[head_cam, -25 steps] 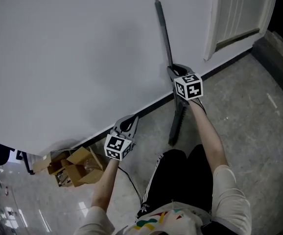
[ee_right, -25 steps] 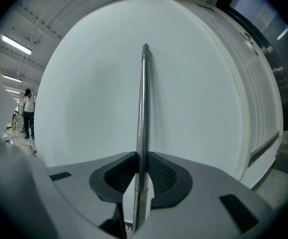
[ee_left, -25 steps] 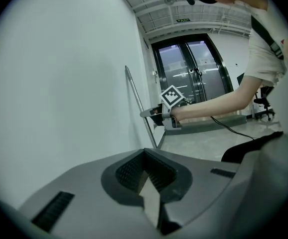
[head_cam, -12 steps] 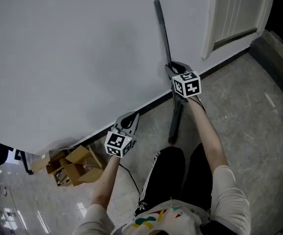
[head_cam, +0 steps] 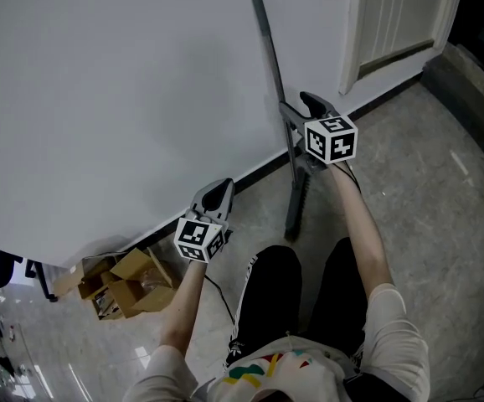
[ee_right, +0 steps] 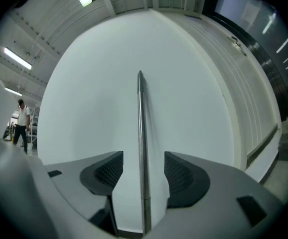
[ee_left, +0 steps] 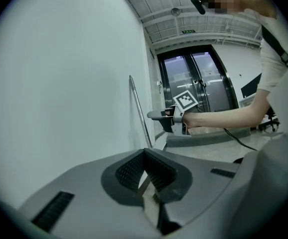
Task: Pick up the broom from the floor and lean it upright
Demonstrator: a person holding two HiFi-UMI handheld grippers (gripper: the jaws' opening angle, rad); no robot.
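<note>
Broom [head_cam: 271,57], grey with a long thin metal handle and a dark brush head, stands nearly upright. Its handle top rests against the plain white wall [head_cam: 125,99] and its head sits on the grey speckled stone floor [head_cam: 426,182], just out from the dark baseboard [head_cam: 250,172].

My right gripper [head_cam: 297,105] is level around the middle of the handle. Its ribbed black fingers [ee_right: 109,171] are opening, and the handle runs between them with a gap on each side, so neither pad presses on it. The broom is carrying itself now.

I think that is where it could go wrong. The wall is smooth and the floor looks polished, so the tip could slide sideways or the head could skid out, and the broom would drop flat. The handle also leans a little across the wall, which favours a sideways slide. If I pull back crookedly, one spread finger could hook the handle and tip it.

My left gripper [head_cam: 217,193] has its fingers pressed together on nothing. It is well apart from the broom, above the floor near the brown cardboard boxes [head_cam: 129,283], and too far to catch a fall.
</note>
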